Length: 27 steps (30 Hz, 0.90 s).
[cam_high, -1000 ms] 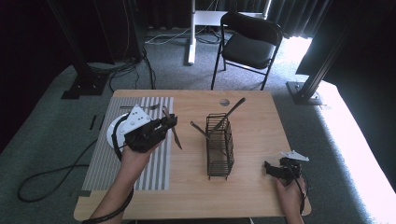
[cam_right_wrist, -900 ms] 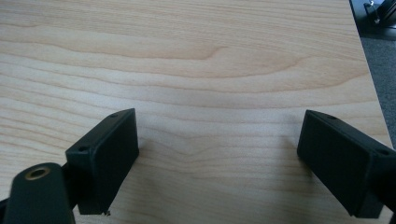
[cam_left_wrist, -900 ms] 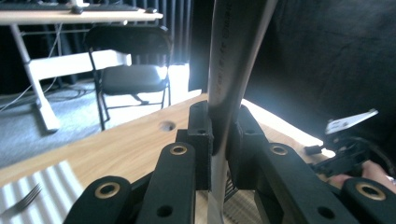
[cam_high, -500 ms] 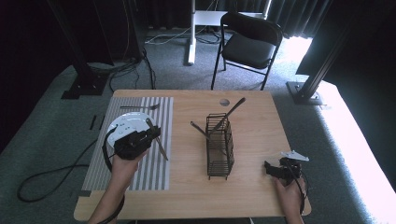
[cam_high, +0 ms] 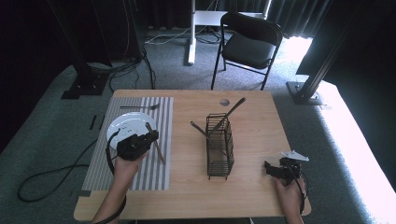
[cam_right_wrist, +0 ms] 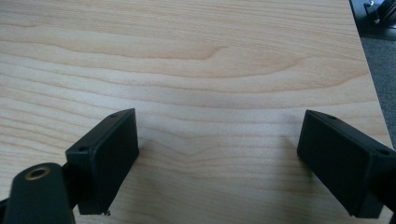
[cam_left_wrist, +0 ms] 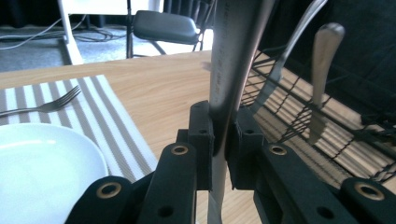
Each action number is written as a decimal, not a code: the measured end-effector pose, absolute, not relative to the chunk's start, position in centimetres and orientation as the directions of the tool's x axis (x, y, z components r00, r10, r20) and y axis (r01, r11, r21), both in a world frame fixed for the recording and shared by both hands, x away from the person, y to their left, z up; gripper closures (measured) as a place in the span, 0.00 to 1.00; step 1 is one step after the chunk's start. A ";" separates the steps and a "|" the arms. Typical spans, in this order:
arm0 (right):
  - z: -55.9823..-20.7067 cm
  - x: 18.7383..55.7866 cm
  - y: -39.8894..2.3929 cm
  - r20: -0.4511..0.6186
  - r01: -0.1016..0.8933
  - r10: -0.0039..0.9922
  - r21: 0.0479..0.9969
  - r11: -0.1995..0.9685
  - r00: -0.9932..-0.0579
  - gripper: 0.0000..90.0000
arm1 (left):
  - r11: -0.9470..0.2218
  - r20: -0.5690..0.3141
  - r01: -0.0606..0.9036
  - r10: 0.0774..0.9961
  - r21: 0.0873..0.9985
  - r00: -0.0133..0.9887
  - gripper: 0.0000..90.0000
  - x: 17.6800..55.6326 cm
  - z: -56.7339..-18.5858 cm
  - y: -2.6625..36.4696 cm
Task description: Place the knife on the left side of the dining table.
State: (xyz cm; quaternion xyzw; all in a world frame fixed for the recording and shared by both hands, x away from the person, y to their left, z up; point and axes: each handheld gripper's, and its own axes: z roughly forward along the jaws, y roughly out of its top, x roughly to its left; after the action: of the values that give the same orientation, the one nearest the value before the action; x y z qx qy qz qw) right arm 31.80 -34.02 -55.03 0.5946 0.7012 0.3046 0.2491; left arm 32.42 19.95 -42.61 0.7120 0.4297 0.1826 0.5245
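Observation:
My left gripper (cam_high: 150, 136) is shut on a table knife (cam_high: 160, 153) and holds it over the striped placemat (cam_high: 156, 179), just right of the white plate (cam_high: 125, 127). In the left gripper view the jaws clamp the knife (cam_left_wrist: 229, 70) near its middle, and it runs up out of the top of the frame. Beyond the plate (cam_left_wrist: 42, 163) a fork (cam_left_wrist: 46, 105) lies on the placemat. The black wire caddy (cam_high: 219, 147) stands at mid table with utensil handles (cam_left_wrist: 324, 46) sticking out of it. My right gripper (cam_high: 270, 168) is open on the bare wood near the front right corner, jaws wide apart (cam_right_wrist: 219, 158).
The wooden table (cam_high: 254, 121) has a small round hole (cam_high: 224, 102) near its far edge. A folding chair (cam_high: 250, 46) and stand bases are on the floor behind. A cable (cam_high: 51, 172) trails off the left side.
Over the past second my left gripper carried the knife toward the near left, down beside the plate. The right gripper stayed put.

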 end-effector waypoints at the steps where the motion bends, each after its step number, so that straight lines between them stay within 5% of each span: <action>1: -55.0 31.8 -34.0 0.013 0.682 0.986 0.723 0.107 -0.169 0.13 | -0.079 -0.191 0.421 0.805 0.903 0.561 0.91 32.5 -42.7 19.9; 27: -55.0 31.8 -34.0 0.013 0.682 0.986 0.723 0.107 -0.169 0.13 | -0.047 -0.207 0.463 0.851 0.885 0.483 0.85 31.1 -43.4 22.9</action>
State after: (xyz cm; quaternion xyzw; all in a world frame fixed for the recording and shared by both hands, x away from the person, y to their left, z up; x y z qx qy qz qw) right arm 31.80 -34.02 -55.02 0.5947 0.7012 0.3045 0.2490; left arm 31.13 22.91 -43.45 0.6976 0.4706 0.1921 0.5049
